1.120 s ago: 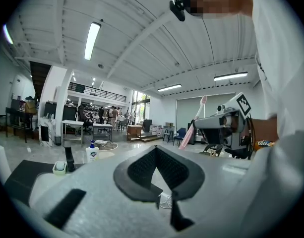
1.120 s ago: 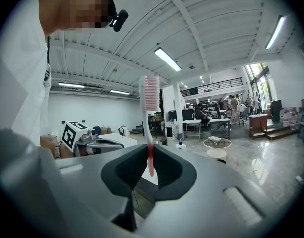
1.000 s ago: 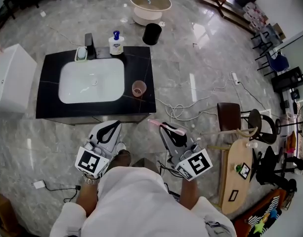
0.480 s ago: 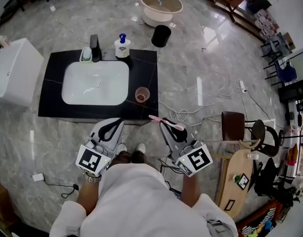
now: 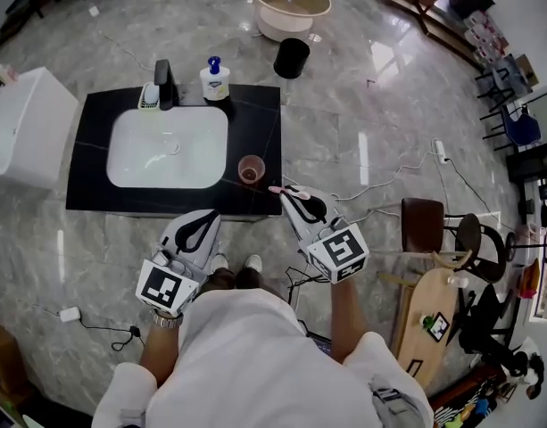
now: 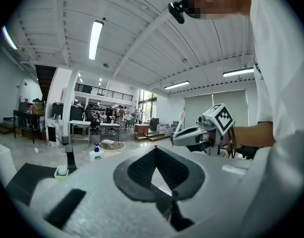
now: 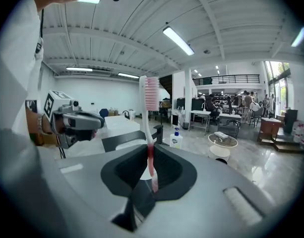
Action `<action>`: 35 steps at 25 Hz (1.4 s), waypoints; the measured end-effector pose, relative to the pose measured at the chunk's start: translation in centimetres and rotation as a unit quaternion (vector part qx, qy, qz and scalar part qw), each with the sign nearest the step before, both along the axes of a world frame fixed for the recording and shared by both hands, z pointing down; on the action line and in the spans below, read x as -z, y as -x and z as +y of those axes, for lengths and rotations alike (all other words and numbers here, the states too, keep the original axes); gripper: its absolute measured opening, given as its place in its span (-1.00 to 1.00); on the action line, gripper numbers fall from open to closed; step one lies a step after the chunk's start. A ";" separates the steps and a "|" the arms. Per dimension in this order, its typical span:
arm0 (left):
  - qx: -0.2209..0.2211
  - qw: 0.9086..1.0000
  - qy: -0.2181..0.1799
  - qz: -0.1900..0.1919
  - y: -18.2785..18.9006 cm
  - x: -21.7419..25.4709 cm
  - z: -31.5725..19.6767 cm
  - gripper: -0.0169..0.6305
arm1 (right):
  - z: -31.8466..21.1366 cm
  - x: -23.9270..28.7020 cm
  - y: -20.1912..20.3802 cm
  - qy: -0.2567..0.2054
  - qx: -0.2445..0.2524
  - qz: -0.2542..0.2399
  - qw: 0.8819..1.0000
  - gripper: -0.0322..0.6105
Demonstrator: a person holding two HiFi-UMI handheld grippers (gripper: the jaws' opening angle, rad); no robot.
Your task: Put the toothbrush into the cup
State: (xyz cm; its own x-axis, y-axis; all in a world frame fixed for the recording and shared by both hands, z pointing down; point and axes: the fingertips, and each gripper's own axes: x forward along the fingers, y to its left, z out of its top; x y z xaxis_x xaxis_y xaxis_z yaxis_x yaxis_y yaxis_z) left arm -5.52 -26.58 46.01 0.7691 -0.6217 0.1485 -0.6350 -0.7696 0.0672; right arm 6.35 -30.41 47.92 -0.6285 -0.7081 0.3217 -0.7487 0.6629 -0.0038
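Observation:
A pink toothbrush [image 7: 149, 114] stands upright in my right gripper [image 7: 151, 168], which is shut on its handle, bristles at the top. In the head view the right gripper [image 5: 293, 198] hovers at the counter's front right corner, with the toothbrush [image 5: 280, 190] just right of and nearer than the small brown cup [image 5: 251, 168]. The cup stands upright on the black counter [image 5: 86, 163], beside the white basin [image 5: 166, 147]. My left gripper [image 5: 200, 227] is held in front of the counter, jaws together and nothing in them; its own view [image 6: 156, 150] shows the same.
A faucet [image 5: 163, 82], a soap dish [image 5: 147, 98] and a soap bottle [image 5: 213, 80] line the counter's far edge. A black bin [image 5: 292, 58] and a round low table [image 5: 291, 5] stand beyond. Cables [image 5: 380, 185], a stool [image 5: 414, 222] and a skateboard [image 5: 434, 324] lie on the floor to the right.
My right gripper has moved forward and left with the toothbrush, closer to the cup. The left gripper has stayed almost where it was.

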 end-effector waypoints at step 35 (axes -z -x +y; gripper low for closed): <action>0.047 0.999 0.017 -0.005 3.3 -0.9 -1.8 -0.96 | -10.7 -22.9 5.4 0.172 0.138 0.277 0.935 -0.74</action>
